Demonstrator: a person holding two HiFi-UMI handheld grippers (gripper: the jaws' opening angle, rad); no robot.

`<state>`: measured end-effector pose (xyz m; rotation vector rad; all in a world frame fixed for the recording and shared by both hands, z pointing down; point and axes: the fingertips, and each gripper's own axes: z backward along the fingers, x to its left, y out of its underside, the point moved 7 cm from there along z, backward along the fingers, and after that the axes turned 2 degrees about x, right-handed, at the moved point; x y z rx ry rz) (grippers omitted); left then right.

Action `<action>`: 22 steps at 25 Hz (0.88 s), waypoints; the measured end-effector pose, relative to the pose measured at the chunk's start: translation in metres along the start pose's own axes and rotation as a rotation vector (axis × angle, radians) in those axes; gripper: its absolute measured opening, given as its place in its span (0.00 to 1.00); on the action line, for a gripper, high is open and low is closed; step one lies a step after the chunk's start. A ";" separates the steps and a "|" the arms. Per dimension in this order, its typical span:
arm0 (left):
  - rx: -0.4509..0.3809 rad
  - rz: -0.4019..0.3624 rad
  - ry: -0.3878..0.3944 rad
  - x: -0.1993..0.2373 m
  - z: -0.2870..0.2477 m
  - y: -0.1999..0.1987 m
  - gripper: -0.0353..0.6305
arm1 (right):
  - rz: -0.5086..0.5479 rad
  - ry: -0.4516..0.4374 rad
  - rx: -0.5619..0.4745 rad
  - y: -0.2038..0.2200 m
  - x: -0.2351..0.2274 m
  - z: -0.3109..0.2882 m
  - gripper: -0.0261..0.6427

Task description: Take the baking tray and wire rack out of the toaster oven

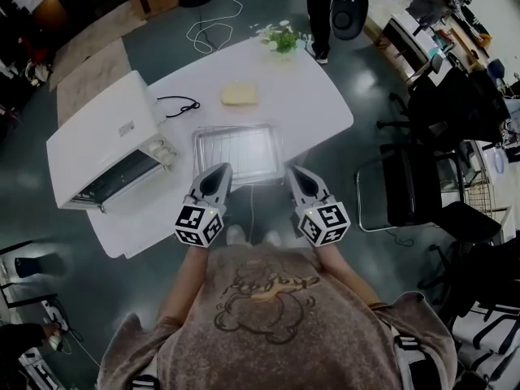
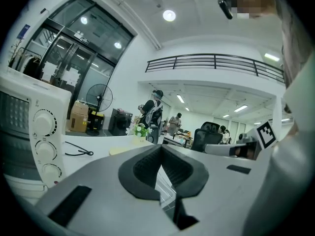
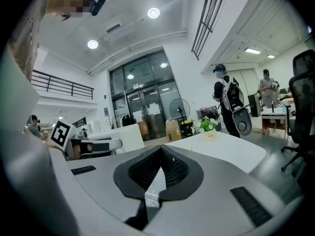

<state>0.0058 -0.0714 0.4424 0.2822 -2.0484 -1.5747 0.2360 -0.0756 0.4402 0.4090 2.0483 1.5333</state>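
The silver baking tray (image 1: 197, 146) lies flat on the white table (image 1: 325, 108) with the wire rack (image 1: 238, 151) in it. It is out of the white toaster oven (image 1: 97, 132), which stands to its left. My left gripper (image 1: 219, 169) hangs over the tray's near-left corner and my right gripper (image 1: 293, 171) over its near-right corner. Both point away from me, almost level. In the left gripper view the pads (image 2: 146, 167) meet and rack wires show through the slit below them. The right gripper's pads (image 3: 173, 168) also meet, above a bright strip of tray (image 3: 155, 183). Neither gripper shows a hold on anything.
A tan pad (image 1: 240, 95) and a small potted plant (image 1: 283, 38) sit on the far part of the table. The oven's black cord (image 1: 180, 105) curls behind it. A person (image 1: 325, 10) stands beyond the table. Office chairs (image 1: 422, 185) crowd the right side.
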 end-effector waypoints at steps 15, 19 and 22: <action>0.001 0.012 -0.023 0.002 0.010 0.004 0.06 | 0.011 0.018 0.003 0.000 0.003 0.000 0.04; 0.002 0.014 -0.026 0.003 0.012 0.004 0.06 | 0.020 0.016 0.005 0.000 0.004 0.000 0.04; 0.003 0.017 -0.025 0.004 0.012 0.004 0.06 | 0.024 0.014 0.008 0.000 0.004 -0.002 0.04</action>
